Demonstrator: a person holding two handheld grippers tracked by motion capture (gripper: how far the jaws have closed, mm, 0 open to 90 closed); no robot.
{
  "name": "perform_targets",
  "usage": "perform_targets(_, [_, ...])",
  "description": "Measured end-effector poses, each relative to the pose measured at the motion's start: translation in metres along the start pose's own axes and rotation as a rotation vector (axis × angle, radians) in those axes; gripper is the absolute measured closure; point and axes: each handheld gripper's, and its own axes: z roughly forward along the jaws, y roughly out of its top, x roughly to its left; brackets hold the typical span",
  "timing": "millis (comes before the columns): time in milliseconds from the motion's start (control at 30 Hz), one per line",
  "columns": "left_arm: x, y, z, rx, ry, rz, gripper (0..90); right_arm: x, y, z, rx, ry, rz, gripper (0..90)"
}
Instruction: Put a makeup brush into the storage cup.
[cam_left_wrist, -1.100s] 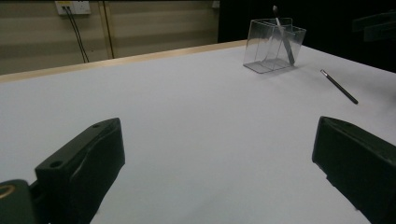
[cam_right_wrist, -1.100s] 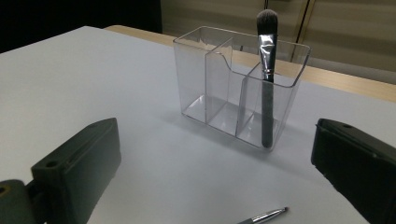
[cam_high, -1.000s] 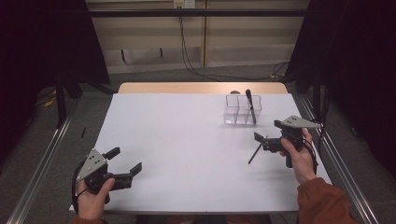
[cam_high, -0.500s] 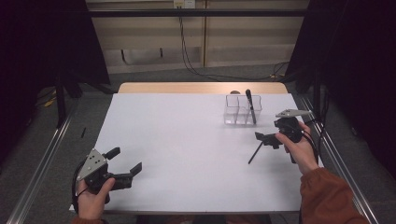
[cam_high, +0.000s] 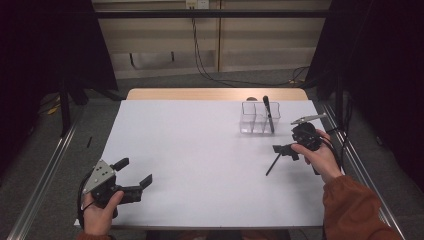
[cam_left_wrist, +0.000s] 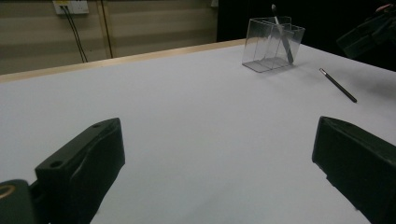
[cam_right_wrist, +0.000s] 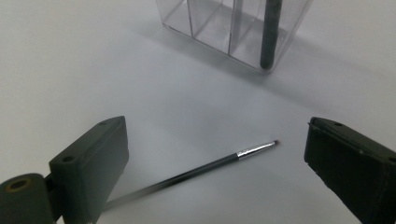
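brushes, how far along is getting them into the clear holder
Done: one dark brush stands in an end compartment of the clear holder. In hand: the right gripper hovers open over the thin brush, which lies flat on the white table. Left: grasp it and place it. The left gripper is open, idle.

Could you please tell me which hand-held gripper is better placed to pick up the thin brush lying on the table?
The right hand-held gripper. Its open jaws sit on either side of the brush, near the clear organizer. The left hand-held gripper rests open at the table's opposite near corner.
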Motion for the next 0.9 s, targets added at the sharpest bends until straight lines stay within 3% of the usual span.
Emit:
perform_targets(233, [0.0,0.0,0.0,0.008,-0.001,0.004,2.4,-0.001,0.003,-0.003,0.036,-0.006,0.005,5.7])
perform_targets(567, [0.0,0.0,0.0,0.009,-0.003,0.008,2.4,-0.002,0.007,0.007,0.186,-0.018,-0.007,5.8])
perform_targets(900, [0.0,0.0,0.001,0.01,-0.008,0.007,2.4,0.001,0.013,0.025,0.36,-0.019,0.03,7.1])
